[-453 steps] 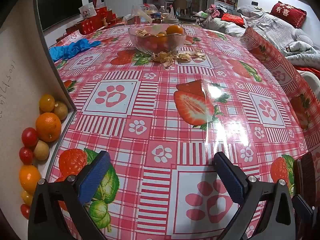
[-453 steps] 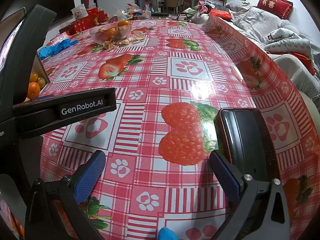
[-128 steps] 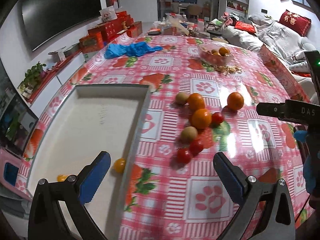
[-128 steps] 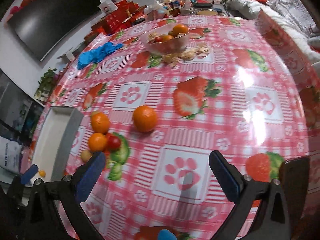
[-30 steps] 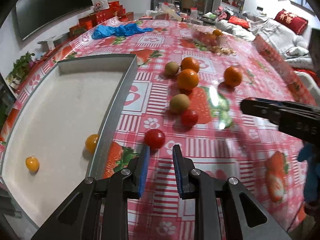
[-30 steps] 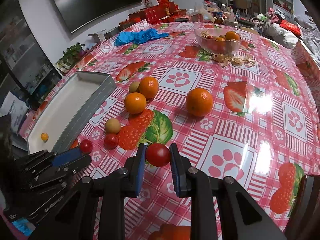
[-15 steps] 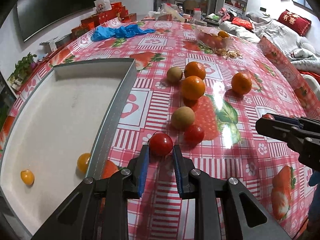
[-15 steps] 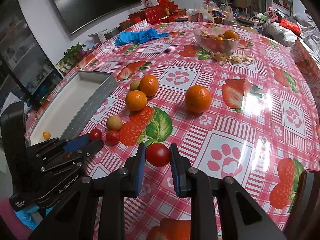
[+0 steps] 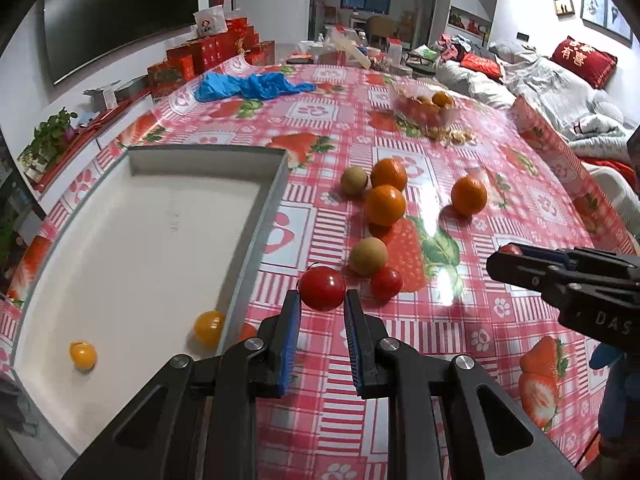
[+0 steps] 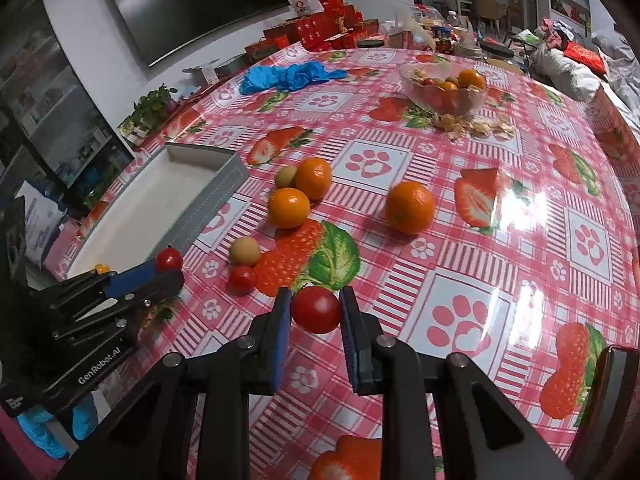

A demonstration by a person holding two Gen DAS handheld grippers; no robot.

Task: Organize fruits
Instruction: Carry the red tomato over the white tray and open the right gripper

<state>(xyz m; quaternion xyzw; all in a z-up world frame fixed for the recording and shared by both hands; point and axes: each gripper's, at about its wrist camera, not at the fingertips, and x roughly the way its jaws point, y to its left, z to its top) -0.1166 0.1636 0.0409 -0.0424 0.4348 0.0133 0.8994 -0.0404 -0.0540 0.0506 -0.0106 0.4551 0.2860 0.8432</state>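
My left gripper is shut on a red cherry tomato, held above the table beside the grey tray; it also shows in the right wrist view. My right gripper is shut on another red tomato and appears at the right of the left wrist view. On the table lie three oranges, two tan round fruits and one red tomato. Two yellow tomatoes lie in the tray.
A glass bowl of fruit with peel scraps beside it stands at the far side. Blue gloves lie at the far left. A black phone lies at the table's right edge. A sofa lies beyond the right edge.
My left gripper has lifted its tomato off the table and drawn back a little. My right gripper still holds its tomato and has shifted slightly.
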